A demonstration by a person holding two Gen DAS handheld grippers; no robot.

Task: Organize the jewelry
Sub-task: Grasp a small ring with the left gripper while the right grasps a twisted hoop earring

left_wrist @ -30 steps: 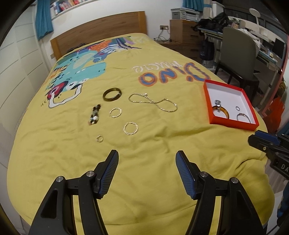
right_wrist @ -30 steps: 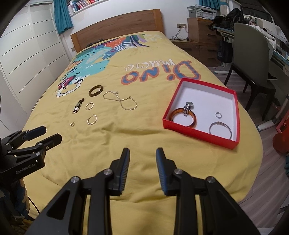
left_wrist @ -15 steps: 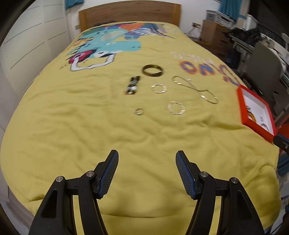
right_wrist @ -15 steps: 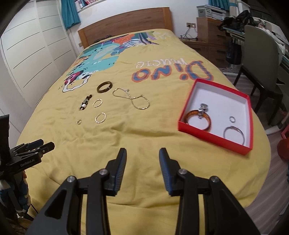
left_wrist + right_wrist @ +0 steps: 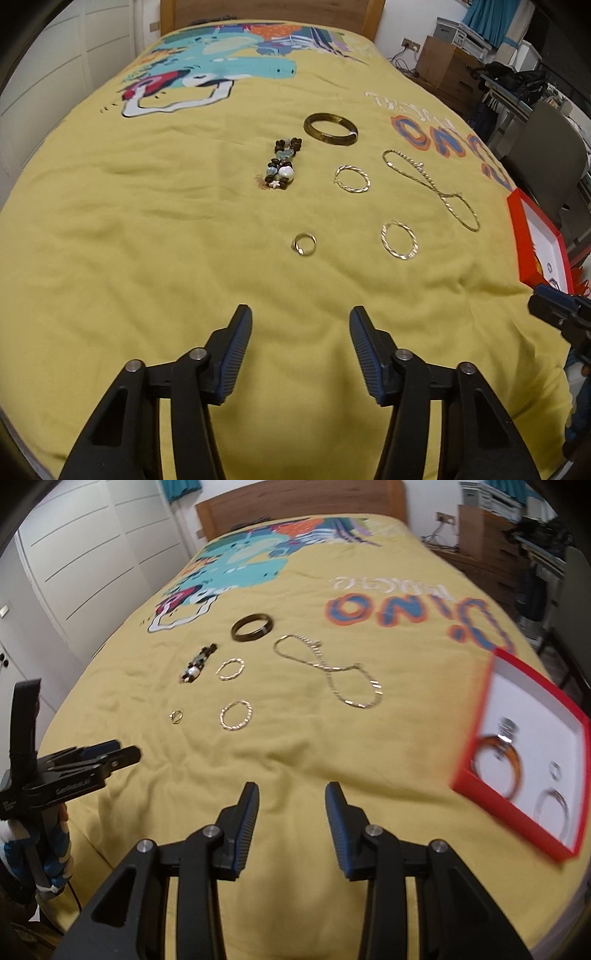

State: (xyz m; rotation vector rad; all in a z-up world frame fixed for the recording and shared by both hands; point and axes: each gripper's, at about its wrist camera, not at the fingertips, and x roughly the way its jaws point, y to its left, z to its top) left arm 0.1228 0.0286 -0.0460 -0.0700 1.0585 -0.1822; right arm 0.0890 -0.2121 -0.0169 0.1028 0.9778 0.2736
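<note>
Loose jewelry lies on the yellow bedspread [image 5: 147, 258]: a dark bangle [image 5: 331, 129], a beaded bracelet [image 5: 282, 164], two thin hoops [image 5: 352, 178] [image 5: 399, 240], a small ring [image 5: 304, 244] and a chain [image 5: 432, 184]. The red box [image 5: 528, 753] at the right holds an amber bangle [image 5: 498, 764], a small ring and a silver hoop. My left gripper [image 5: 301, 347] is open and empty, just short of the small ring. My right gripper [image 5: 291, 819] is open and empty over the bed's near edge; the same jewelry shows ahead of it [image 5: 236, 716].
White wardrobe doors [image 5: 74, 572] stand along the left of the bed. A wooden headboard [image 5: 295, 502] is at the far end. A chair [image 5: 546, 162], drawers and a cluttered desk stand to the right. The red box's corner [image 5: 535, 240] shows at the left view's right edge.
My left gripper has swung left and moved in close to the loose jewelry, now facing the small ring. My right gripper has turned left and opened wider; the red box has slid toward its right edge.
</note>
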